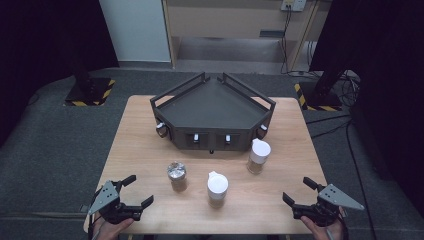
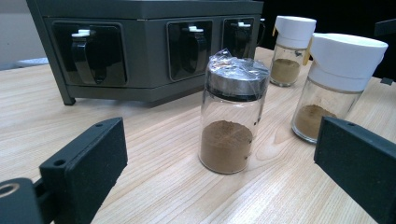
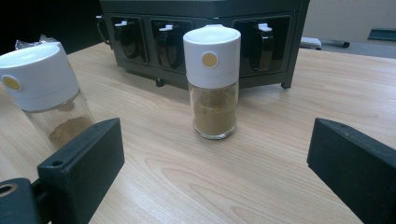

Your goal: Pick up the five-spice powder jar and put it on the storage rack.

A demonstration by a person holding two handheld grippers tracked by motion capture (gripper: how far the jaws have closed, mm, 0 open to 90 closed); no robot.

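Three glass spice jars stand on the wooden table (image 1: pixel 140 145) in front of a dark corner rack (image 1: pixel 212 107). The silver-lidded jar (image 1: pixel 176 175) (image 2: pixel 231 114), its lid wrapped in clear film, holds brown powder. A white-capped jar (image 1: pixel 217 189) (image 2: pixel 334 81) (image 3: pixel 44 93) stands in the middle, another white-capped jar (image 1: pixel 258 156) (image 2: pixel 289 49) (image 3: pixel 213 79) at the right. My left gripper (image 1: pixel 136 190) (image 2: pixel 219 168) rests open near the front left edge, facing the silver-lidded jar. My right gripper (image 1: pixel 298 191) (image 3: pixel 215 163) is open at the front right, facing the right white-capped jar. Nothing sits between either pair of jaws.
The rack's front has several recessed slots with white-tipped hooks (image 2: pixel 86 49). Grey carpet (image 1: pixel 50 150) surrounds the table. Two stand bases with yellow-black tape (image 1: pixel 90 92) sit on the floor behind it.
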